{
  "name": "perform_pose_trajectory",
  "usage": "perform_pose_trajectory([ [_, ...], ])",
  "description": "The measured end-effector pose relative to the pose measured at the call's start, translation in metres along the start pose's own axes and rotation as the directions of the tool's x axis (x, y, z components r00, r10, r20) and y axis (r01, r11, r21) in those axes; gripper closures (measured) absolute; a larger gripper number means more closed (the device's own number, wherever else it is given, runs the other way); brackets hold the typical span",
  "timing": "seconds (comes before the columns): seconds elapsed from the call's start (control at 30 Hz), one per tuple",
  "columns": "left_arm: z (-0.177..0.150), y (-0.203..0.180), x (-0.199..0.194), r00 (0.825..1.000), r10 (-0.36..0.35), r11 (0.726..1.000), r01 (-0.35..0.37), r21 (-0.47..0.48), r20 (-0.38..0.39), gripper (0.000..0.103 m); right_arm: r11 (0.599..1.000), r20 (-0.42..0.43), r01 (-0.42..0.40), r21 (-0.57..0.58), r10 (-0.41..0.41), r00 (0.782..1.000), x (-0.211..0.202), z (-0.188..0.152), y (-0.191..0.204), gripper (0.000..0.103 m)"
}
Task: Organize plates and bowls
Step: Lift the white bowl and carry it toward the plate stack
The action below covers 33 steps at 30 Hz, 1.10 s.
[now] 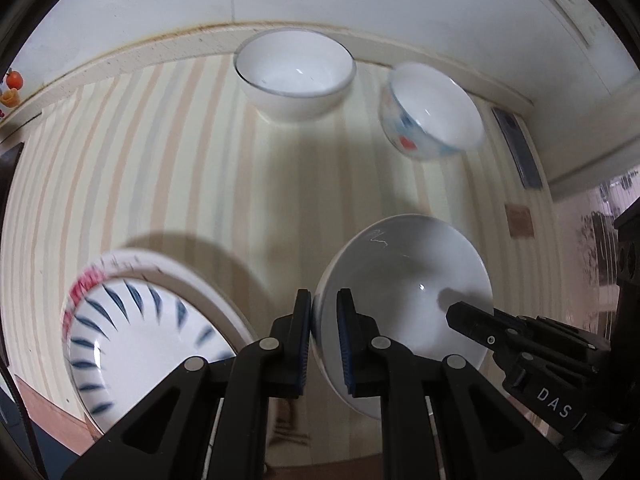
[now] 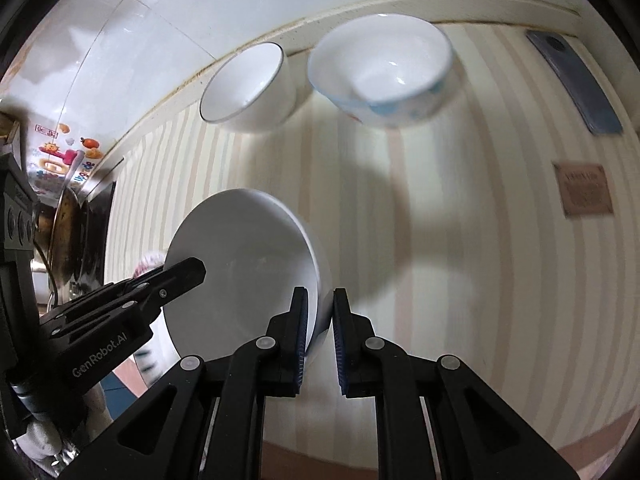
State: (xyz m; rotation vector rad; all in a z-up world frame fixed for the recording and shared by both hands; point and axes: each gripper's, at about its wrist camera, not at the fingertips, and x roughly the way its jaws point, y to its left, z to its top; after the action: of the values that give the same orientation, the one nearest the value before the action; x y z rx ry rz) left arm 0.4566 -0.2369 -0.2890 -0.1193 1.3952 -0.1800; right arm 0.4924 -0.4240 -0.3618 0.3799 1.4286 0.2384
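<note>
1. While both claws grip one plain white bowl (image 1: 404, 304) from opposite sides, it hangs tilted above the striped tablecloth (image 1: 168, 152).
2. Left gripper (image 1: 324, 336) has its jaws nearly closed, pinching the bowl's left rim between the blue pads.
3. Right gripper (image 2: 320, 336) is likewise narrowed on the opposite rim, wall between its fingers.
4. Beside the held bowl, to the left, a blue-striped dish (image 1: 132, 344) sits on a plate with a red-patterned rim (image 1: 188, 276).
5. Farther back stand a dark-rimmed white bowl (image 1: 294, 72) and a bowl with blue and red marks (image 1: 430, 112), near the wall.
</note>
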Motion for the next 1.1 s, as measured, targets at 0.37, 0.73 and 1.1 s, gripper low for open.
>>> perform_pose_trajectory([
  [0.37,-0.030,-0.034,0.034,0.999,0.001,0.999,0.000,0.034,-0.050,0.092,0.997,-0.038,0.025,0.069,-0.023,0.999,0.001,-0.046,-0.054,0.089],
  [0.73,-0.035,-0.055,0.052,0.997,0.035,0.997,-0.030,0.071,-0.068,0.092,0.995,-0.042,0.030,0.094,-0.026,0.999,0.003,-0.046,-0.072,0.089],
  [1.1,-0.021,-0.058,0.014,0.998,0.008,0.999,-0.005,0.042,-0.065,0.091,0.986,-0.087,-0.041,0.163,0.055,0.995,-0.007,-0.037,-0.089,0.089],
])
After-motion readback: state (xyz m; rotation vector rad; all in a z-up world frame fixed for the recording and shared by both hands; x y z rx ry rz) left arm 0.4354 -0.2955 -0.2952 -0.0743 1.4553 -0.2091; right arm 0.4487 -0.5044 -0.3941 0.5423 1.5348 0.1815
